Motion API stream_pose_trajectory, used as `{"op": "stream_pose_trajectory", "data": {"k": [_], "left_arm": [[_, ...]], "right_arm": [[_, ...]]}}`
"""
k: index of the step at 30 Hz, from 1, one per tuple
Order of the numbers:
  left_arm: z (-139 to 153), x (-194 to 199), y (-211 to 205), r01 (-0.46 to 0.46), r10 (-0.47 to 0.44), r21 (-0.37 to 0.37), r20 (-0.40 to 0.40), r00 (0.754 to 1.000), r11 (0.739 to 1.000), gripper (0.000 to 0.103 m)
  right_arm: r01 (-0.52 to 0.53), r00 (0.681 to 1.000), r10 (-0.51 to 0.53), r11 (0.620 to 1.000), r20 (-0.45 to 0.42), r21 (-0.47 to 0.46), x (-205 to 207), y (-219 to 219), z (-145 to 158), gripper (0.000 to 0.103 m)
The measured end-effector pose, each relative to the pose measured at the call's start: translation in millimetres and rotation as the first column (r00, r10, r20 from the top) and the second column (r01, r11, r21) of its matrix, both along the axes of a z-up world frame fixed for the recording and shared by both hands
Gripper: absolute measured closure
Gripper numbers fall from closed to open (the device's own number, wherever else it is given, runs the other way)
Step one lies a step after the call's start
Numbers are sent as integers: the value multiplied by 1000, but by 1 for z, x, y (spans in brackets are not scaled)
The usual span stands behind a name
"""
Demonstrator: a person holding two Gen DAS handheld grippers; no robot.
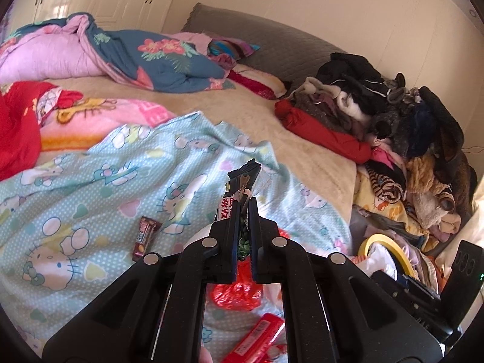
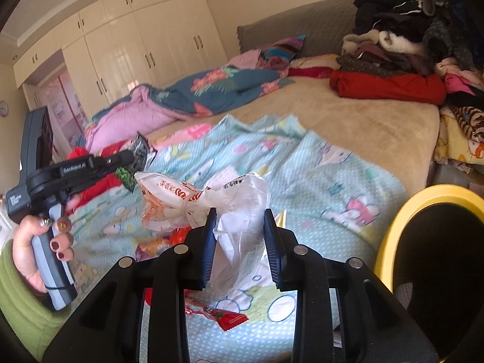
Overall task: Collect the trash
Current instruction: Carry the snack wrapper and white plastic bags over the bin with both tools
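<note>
My left gripper is shut on a dark snack wrapper and holds it upright above the Hello Kitty blanket. It also shows in the right wrist view, held at the left. My right gripper has its jaws apart around a white plastic bag lifted above the blanket; the bag reaches both pads. A brown candy wrapper, a red plastic bag and a red packet lie on the blanket. A yellow-rimmed bin stands at the right.
A pile of clothes covers the right side of the bed. A blue floral quilt and red and pink bedding lie at the far left. White wardrobes stand behind the bed. Another red wrapper lies under my right gripper.
</note>
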State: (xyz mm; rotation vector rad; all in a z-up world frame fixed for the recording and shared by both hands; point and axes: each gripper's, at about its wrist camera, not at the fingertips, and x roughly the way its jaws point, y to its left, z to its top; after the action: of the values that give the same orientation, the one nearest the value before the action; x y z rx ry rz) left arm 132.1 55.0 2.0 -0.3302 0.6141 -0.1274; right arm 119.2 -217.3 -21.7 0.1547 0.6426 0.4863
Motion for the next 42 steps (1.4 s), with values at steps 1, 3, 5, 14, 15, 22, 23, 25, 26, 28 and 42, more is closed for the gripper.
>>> {"op": "stream_pose_trajectory", "data": {"k": [1, 3, 5, 14, 15, 22, 23, 25, 26, 28, 42], "left_arm": [[3, -1, -3, 4, -4, 1, 7, 1000, 1000, 101], [8, -3, -7, 10, -10, 2, 19, 1000, 1000, 101], [12, -4, -11, 18, -18, 3, 30, 999, 1000, 101], [25, -11, -35, 62, -63, 22, 61, 996, 998, 101], [26, -12, -39, 69, -70, 27, 64, 995, 997, 101], [26, -15, -63, 119, -122, 44, 66, 990, 992, 101], [26, -16, -67, 125, -128, 47, 65, 990, 991, 101], [25, -17, -75, 143, -146, 53, 63, 987, 988, 101], [25, -17, -78, 149, -152, 55, 63, 986, 987, 101], [24, -19, -87, 167, -170, 62, 60, 984, 984, 101], [14, -27, -135, 258, -262, 93, 37, 964, 962, 101]], "right_arm": [[7, 1000, -7, 1000, 6, 7, 0, -3, 3, 75], [21, 1000, -21, 1000, 17, 19, -1, -9, 7, 75], [38, 999, -39, 999, 32, 27, -4, -17, 13, 75], [98, 992, -102, 994, 74, 54, -11, -47, 27, 75], [106, 991, -111, 993, 77, 57, -12, -50, 28, 75], [165, 981, -172, 983, 86, 82, -17, -77, 32, 75], [174, 980, -181, 981, 87, 85, -18, -81, 33, 75], [191, 976, -199, 977, 89, 91, -20, -87, 34, 75], [201, 974, -210, 975, 90, 95, -22, -91, 34, 75], [220, 969, -229, 970, 91, 102, -23, -100, 35, 75], [346, 931, -359, 926, 72, 149, -31, -160, 29, 75]]}}
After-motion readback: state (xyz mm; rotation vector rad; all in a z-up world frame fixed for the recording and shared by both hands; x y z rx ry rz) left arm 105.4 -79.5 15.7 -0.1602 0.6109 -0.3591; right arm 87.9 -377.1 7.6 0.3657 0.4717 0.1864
